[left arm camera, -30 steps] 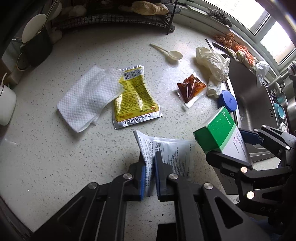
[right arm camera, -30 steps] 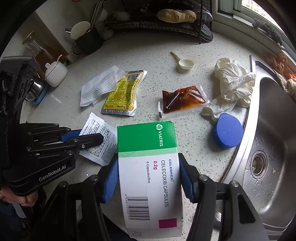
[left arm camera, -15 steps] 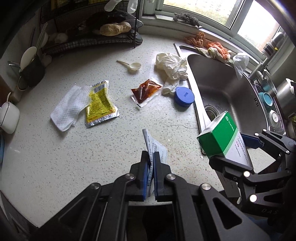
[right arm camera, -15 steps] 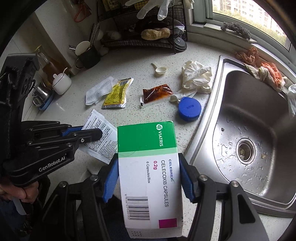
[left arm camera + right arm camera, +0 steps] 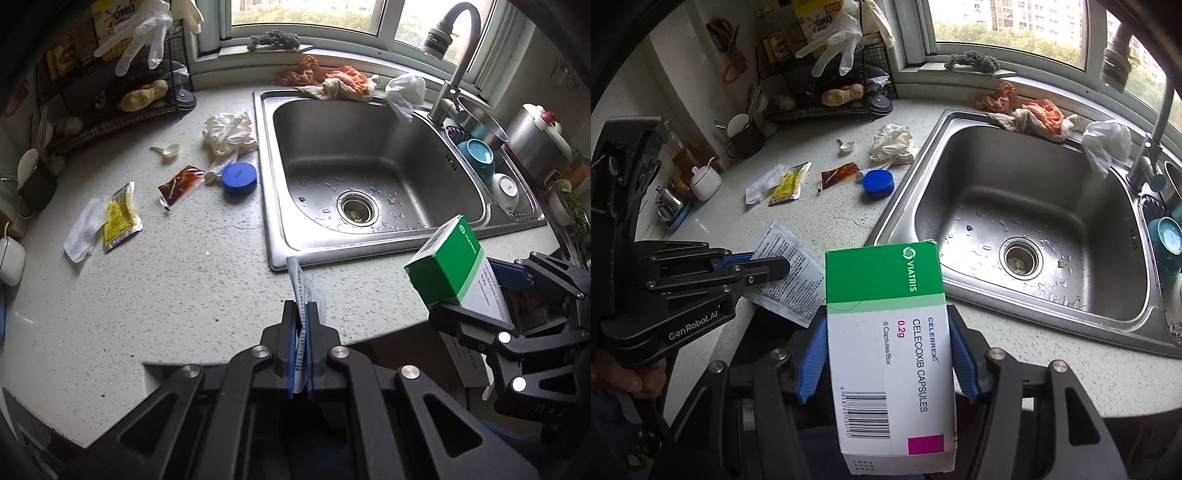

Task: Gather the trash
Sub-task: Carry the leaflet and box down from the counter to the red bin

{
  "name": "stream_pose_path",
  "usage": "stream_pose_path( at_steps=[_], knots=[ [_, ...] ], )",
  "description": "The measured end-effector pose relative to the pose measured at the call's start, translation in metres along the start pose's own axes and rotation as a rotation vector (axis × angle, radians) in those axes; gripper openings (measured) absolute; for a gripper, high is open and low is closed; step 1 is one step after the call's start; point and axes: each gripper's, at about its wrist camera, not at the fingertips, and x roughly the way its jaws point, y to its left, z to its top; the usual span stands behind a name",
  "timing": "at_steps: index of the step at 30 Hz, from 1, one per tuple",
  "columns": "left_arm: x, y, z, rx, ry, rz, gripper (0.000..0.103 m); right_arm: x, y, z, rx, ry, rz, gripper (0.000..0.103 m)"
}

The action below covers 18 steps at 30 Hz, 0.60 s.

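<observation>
My left gripper [image 5: 301, 314] is shut on a folded printed leaflet [image 5: 300, 286], held edge-up above the counter's front edge; the leaflet also shows in the right wrist view [image 5: 790, 273]. My right gripper [image 5: 888, 350] is shut on a green and white medicine box [image 5: 890, 332], held in the air to the right of the left gripper; the box also shows in the left wrist view [image 5: 448, 264]. On the counter far to the left lie a yellow sachet [image 5: 118, 218], a white wipe [image 5: 83, 230], a brown sauce packet [image 5: 179, 184], a blue lid [image 5: 239, 178] and a crumpled white glove [image 5: 229, 133].
A steel sink [image 5: 369, 173] with a tap [image 5: 452, 66] fills the right of the counter. A white scoop [image 5: 168, 150] lies near a black wire rack [image 5: 110, 96] at the back left. Bowls [image 5: 480, 155] stand in the small basin. Rags [image 5: 332, 79] hang on the sink's back rim.
Both grippers have pulled back and up from the counter with the leaflet and the box, so the counter items look smaller and the whole sink has come into view.
</observation>
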Motion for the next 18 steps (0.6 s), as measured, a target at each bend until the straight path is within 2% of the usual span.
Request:
stream_pose_path(
  at_steps=[11,18],
  knots=[
    [0.013,-0.094,-0.055,0.058,0.035,-0.025,0.003,-0.042,-0.045,-0.075,0.082,0.008,-0.046,0.057],
    [0.039,-0.139,-0.088,0.072,0.079,-0.041,0.003,-0.045,-0.072,-0.12,0.132,0.055,-0.067,0.057]
  ],
)
